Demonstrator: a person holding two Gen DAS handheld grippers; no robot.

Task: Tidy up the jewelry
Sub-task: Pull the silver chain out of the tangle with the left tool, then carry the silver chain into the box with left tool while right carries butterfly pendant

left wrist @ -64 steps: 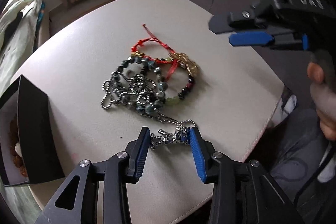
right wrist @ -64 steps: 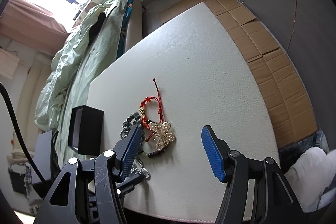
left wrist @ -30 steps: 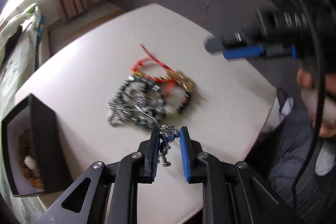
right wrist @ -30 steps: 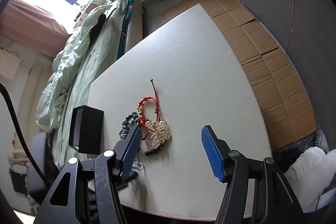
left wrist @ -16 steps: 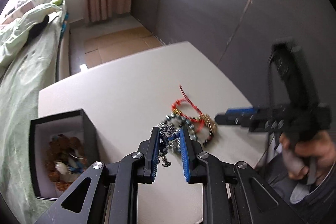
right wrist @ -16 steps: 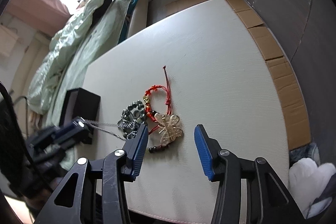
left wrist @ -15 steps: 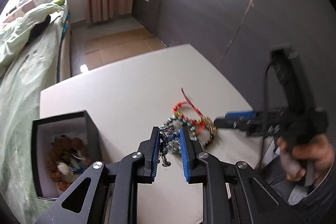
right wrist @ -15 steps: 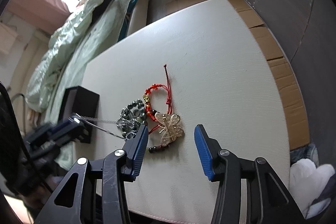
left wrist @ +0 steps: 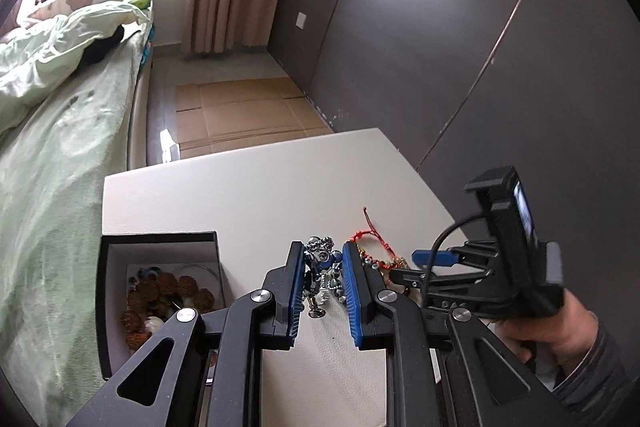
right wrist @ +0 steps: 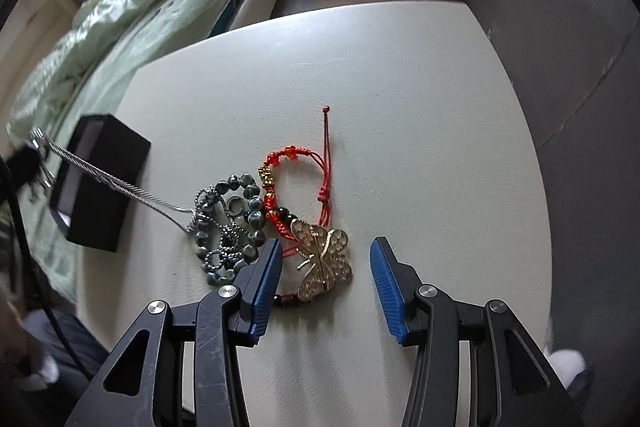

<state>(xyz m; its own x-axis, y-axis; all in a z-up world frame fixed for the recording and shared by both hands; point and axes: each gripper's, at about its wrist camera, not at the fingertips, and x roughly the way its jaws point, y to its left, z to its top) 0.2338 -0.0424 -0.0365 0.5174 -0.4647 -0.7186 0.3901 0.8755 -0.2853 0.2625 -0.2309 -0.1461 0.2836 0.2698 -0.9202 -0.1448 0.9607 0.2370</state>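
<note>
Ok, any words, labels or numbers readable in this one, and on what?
No text can be read.
Small raised marks on the black right tongs: too small to read.
Lit screen on the black mount above them: blurred.
Black square jewellery box: no print visible.

right tool (right wrist: 324, 283) jaws apart over gold butterfly pendant (right wrist: 323, 259); silver chain (right wrist: 120, 187) stretched taut toward black box (right wrist: 100, 183).
</note>
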